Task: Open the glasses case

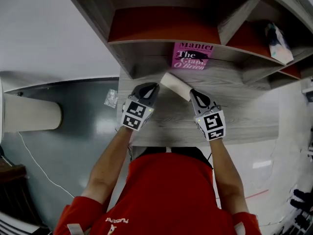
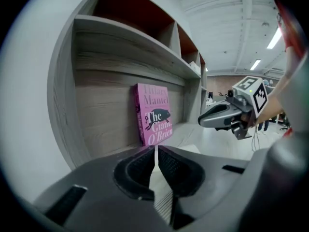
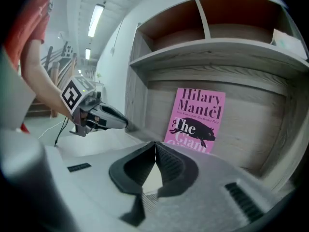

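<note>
While both tools stand clenched with nothing between the jaws, the glasses case (image 1: 176,85) lies on the desk (image 1: 244,116) between the left tool (image 1: 155,87) and the right tool (image 1: 192,92), just beside both tips and in front of the pink book (image 1: 191,57). Contact cannot be confirmed. The case is pale cream, oblong, set diagonally and appears closed.

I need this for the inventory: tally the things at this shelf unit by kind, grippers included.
Book: 1
Glasses case: 1
Packet: 1
Grippers, the left gripper and the right gripper, both shut: 2
Total: 5
</note>
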